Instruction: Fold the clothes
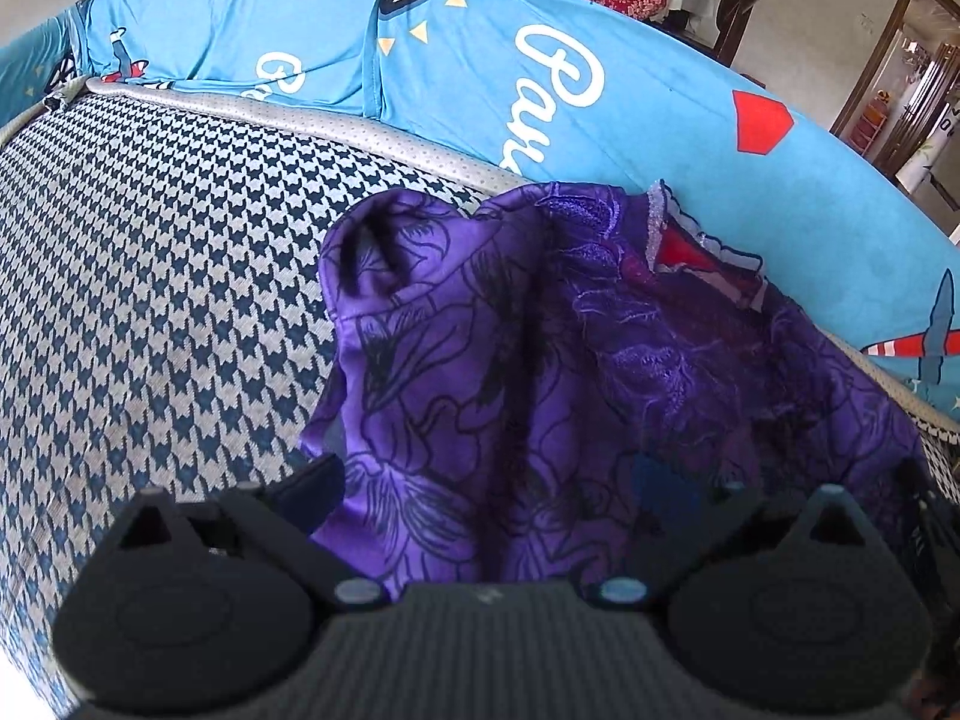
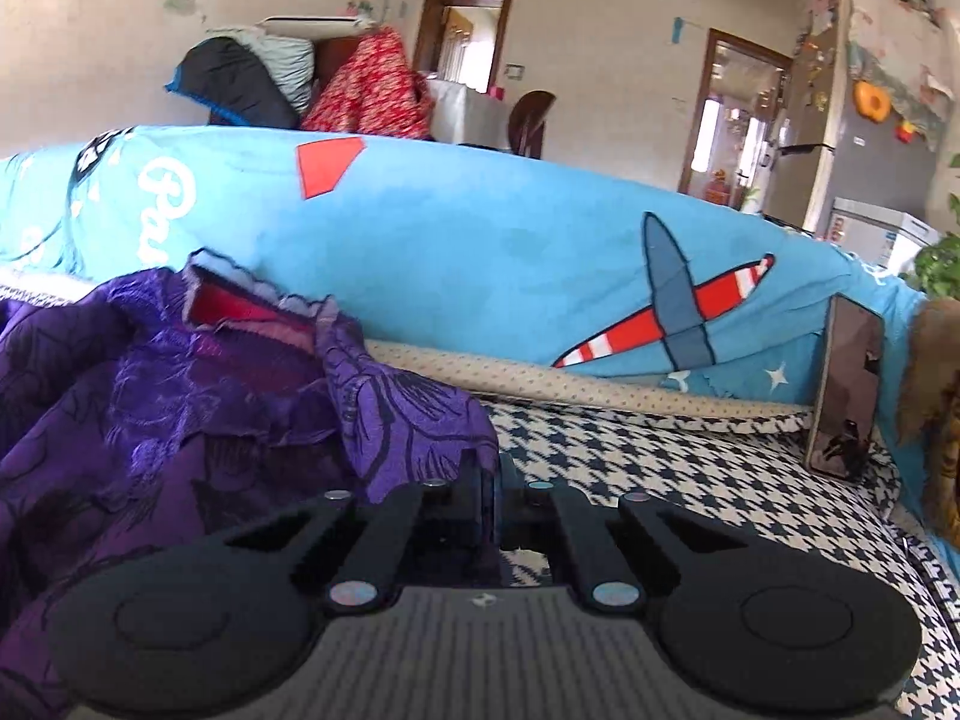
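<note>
Purple garment (image 2: pixel 180 396): our right gripper (image 2: pixel 489 483) jaws pinched tight on its 3 o'clock edge; left gripper (image 1: pixel 510 498) jaws spread wide, cloth between.

Houndstooth seat cushion (image 2: pixel 690 468) spreads beneath the tongs; ahead rises a blue cartoon-print sofa cover (image 2: pixel 480 240), and right of them a dark phone (image 2: pixel 846 384) leans upright.

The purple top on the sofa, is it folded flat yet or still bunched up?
Still bunched up. The purple top lies in humps and creases on the houndstooth seat, red lining showing at the collar, with no flat folded layers.
</note>
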